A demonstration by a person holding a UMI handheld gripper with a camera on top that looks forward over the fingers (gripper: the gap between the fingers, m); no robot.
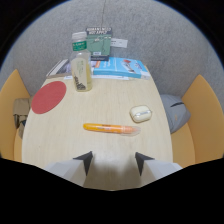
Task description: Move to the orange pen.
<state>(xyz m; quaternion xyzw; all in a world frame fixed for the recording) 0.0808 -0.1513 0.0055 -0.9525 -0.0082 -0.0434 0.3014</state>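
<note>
An orange pen [110, 128] lies crosswise on the light wooden table [65, 140], a short way ahead of my fingers. My gripper [113, 161] hovers above the table's near edge, its two dark fingertips [84, 160] spread wide apart with nothing between them. The pen's tip points right, toward a small white earbud case [140, 114].
A clear plastic bottle [81, 62] with a green label stands at the table's far side. A red round mat [49, 97] lies to the left of it. Booklets [120, 67] and a box [98, 42] sit at the back. Orange chairs [205, 117] flank the table.
</note>
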